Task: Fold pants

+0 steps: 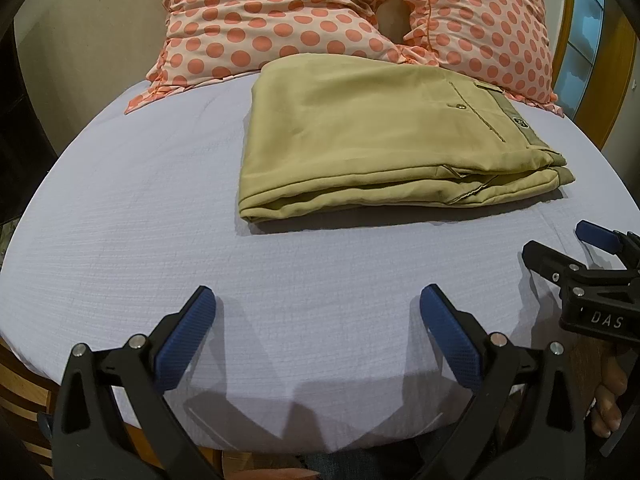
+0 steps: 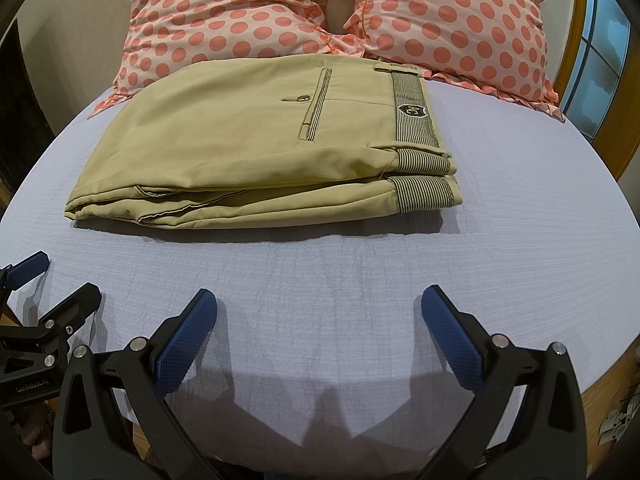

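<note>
Lying folded into a thick rectangle, the pants (image 2: pixel 256 144) rest on the bed (image 2: pixel 500 264), toward its far edge, and their far side touches the two dotted pillows (image 2: pixel 224 12). The striped waistband (image 2: pixel 414 114) with a small badge is on the right end of the stack, and a back pocket with a button faces up. The left gripper (image 1: pixel 318 300) is over the near edge of the bed, jaws wide apart and holding nothing. The right gripper (image 2: pixel 320 300) is just beside it, also over the near edge, jaws wide apart and empty. Both are well apart from the pants.
</note>
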A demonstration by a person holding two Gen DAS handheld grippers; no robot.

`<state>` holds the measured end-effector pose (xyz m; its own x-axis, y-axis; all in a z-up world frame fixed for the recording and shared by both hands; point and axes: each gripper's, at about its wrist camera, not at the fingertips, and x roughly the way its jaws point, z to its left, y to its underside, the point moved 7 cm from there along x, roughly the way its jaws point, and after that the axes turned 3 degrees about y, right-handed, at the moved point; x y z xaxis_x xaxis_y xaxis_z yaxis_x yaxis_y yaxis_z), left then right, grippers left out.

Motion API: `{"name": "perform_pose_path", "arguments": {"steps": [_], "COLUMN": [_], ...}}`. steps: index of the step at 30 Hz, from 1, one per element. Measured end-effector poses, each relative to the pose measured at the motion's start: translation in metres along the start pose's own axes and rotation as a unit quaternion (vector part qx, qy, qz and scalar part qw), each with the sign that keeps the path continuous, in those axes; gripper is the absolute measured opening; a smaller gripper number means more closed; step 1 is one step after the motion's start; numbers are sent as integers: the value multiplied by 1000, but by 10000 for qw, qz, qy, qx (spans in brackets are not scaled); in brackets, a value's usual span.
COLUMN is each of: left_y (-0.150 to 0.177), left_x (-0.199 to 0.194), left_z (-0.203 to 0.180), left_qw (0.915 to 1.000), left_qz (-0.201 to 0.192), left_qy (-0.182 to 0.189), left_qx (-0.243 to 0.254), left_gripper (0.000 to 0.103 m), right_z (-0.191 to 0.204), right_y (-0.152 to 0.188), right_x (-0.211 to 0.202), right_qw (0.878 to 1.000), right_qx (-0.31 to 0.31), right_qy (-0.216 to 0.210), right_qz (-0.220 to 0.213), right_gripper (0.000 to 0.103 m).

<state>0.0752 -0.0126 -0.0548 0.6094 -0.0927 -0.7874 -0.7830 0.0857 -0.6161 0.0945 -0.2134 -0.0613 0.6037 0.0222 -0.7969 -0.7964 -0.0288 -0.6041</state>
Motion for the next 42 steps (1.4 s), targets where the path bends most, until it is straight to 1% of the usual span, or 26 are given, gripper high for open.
{"name": "perform_pose_path", "arguments": {"steps": [42], "left_y": [0], "left_x": [1], "left_z": [-2], "left_qw": [10000], "left_qz": [62], "left_qy": [-11], "left_qx": [-5], "left_gripper": [101], "right_z": [1], "right_y": [-1], "right_x": [1], "right_qw": [10000], "right_qx": [27], "right_qy": [20], "right_qz": [-5], "right_gripper": [102]}}
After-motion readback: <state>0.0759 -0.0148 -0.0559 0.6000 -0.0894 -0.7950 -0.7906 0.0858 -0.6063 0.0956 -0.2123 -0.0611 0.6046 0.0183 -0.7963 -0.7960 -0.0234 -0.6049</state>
